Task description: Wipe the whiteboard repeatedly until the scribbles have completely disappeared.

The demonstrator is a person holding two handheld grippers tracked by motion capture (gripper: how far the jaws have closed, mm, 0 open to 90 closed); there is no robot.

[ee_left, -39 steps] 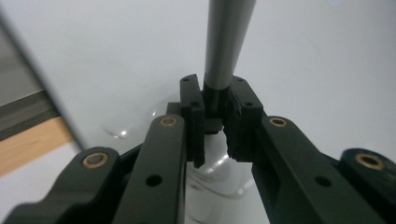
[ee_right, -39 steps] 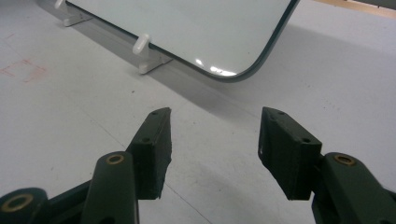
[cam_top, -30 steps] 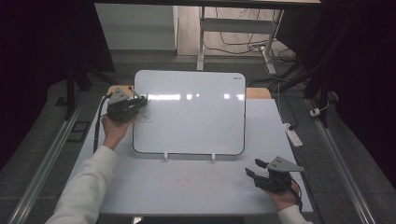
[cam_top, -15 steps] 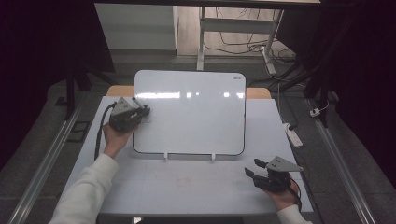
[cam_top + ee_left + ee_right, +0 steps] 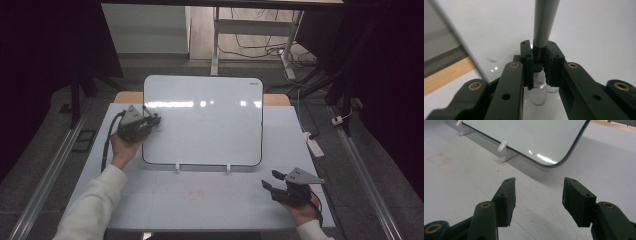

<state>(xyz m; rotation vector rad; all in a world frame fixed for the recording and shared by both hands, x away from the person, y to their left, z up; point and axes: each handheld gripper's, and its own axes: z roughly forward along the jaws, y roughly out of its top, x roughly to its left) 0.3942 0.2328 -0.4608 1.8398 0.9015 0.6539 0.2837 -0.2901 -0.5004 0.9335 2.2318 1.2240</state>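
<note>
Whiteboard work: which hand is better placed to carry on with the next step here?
Left. The left gripper is shut on a grey pen and sits over the whiteboard at its left edge. The right gripper rests open and empty on the table, short of the board's lower right corner.

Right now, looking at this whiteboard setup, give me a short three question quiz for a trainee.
1. True or false: the right gripper has its jaws clamped on the whiteboard.
2. Multiple choice: what is the left gripper shut on? A) a grey marker B) a sponge C) a cable
3. Fill in: the whiteboard leans on two small white ____ at its lower edge, on the table.

Key: 1 false, its jaws stand open and empty above the table, short of the board. 2 A, the marker sits between the jaws, pointing out over the board. 3 clips.
</note>
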